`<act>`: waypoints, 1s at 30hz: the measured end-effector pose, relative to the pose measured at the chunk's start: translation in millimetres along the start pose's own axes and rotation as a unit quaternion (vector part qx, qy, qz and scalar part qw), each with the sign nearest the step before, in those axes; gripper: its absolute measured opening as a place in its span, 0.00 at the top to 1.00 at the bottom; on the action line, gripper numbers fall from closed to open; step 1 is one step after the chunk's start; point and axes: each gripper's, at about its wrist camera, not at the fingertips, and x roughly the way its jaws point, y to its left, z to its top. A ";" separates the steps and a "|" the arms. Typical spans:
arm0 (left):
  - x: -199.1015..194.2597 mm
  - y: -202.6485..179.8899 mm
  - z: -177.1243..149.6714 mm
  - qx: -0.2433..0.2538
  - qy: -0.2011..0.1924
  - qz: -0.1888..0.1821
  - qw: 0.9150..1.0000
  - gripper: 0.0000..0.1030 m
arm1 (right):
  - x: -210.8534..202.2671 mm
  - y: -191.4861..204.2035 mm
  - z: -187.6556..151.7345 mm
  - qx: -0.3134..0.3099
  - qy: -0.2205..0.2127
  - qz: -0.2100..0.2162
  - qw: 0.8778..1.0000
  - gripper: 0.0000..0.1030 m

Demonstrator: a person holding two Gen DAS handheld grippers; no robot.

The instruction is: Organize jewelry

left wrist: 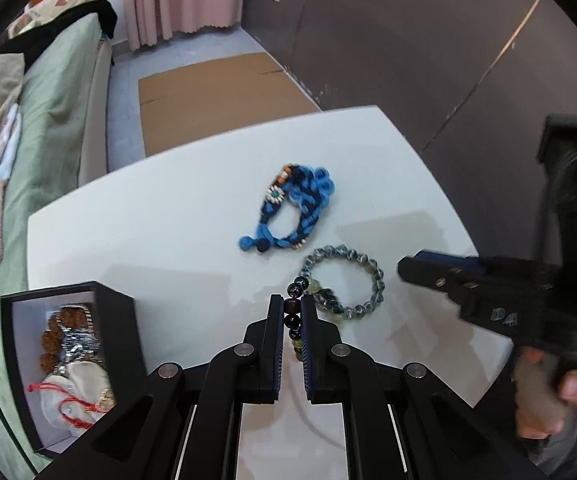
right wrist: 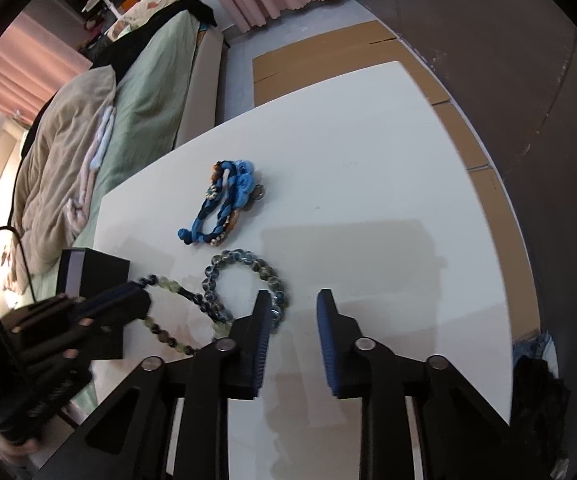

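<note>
My left gripper (left wrist: 291,302) is shut on a dark and green bead bracelet (left wrist: 293,322), held just above the white table (left wrist: 168,232); the same bracelet (right wrist: 168,312) shows in the right wrist view, hanging from the left gripper (right wrist: 138,296). A grey bead bracelet (left wrist: 344,282) lies just beyond, also in the right wrist view (right wrist: 244,280). A blue braided bracelet (left wrist: 292,208) lies farther back (right wrist: 224,204). An open black jewelry box (left wrist: 68,364) at the left holds brown beads and a white pouch. My right gripper (right wrist: 292,300) is open and empty beside the grey bracelet.
A bed with green and beige covers (left wrist: 28,128) runs along the table's left side. Flat cardboard (left wrist: 216,96) lies on the floor beyond the table. A dark wall (left wrist: 428,40) is at the right. The right gripper (left wrist: 440,276) hovers over the table's right edge.
</note>
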 end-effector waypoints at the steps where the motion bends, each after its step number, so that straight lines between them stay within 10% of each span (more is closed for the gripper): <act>1: -3.3 2.5 0.8 -0.004 -0.003 -0.002 1.000 0.92 | 2.0 2.3 0.6 -0.004 0.001 -0.003 1.000 0.78; 20: -79.7 63.4 -8.7 -0.064 -0.075 -0.007 0.995 0.92 | 25.0 43.1 1.6 -0.102 0.009 -0.106 0.989 0.90; 30: -117.6 97.3 -24.9 -0.092 -0.107 -0.004 0.990 0.92 | -28.1 65.9 -5.8 -0.099 -0.058 -0.023 0.993 0.90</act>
